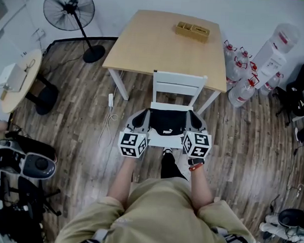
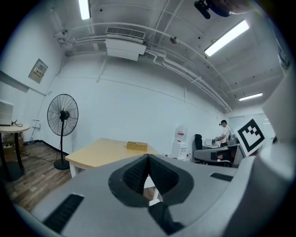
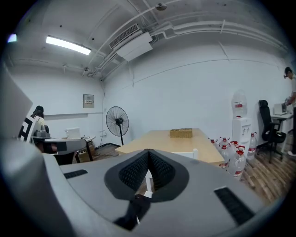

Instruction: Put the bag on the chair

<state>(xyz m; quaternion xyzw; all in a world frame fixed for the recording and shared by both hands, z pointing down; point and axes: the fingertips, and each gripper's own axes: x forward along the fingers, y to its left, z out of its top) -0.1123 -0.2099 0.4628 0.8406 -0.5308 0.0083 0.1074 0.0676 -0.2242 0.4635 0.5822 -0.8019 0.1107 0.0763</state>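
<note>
In the head view a black bag (image 1: 167, 121) is stretched between my two grippers, just over the seat of the white chair (image 1: 179, 84). My left gripper (image 1: 141, 119) is at the bag's left end and my right gripper (image 1: 193, 120) at its right end. In the left gripper view the left gripper (image 2: 148, 159) has its jaws pressed together, with a dark strap (image 2: 162, 217) trailing out below them. The right gripper (image 3: 149, 155) looks the same, shut with a black strap (image 3: 134, 212) hanging under the pads. The bag's body is hidden in both gripper views.
The chair is tucked against a wooden table (image 1: 160, 48) carrying a wicker box (image 1: 192, 30). A standing fan (image 1: 71, 11) is at the back left and a round side table (image 1: 20, 77) at the left. Water bottles (image 1: 242, 79) and a dispenser (image 1: 278, 48) stand at the right. A power strip (image 1: 111, 99) lies on the floor.
</note>
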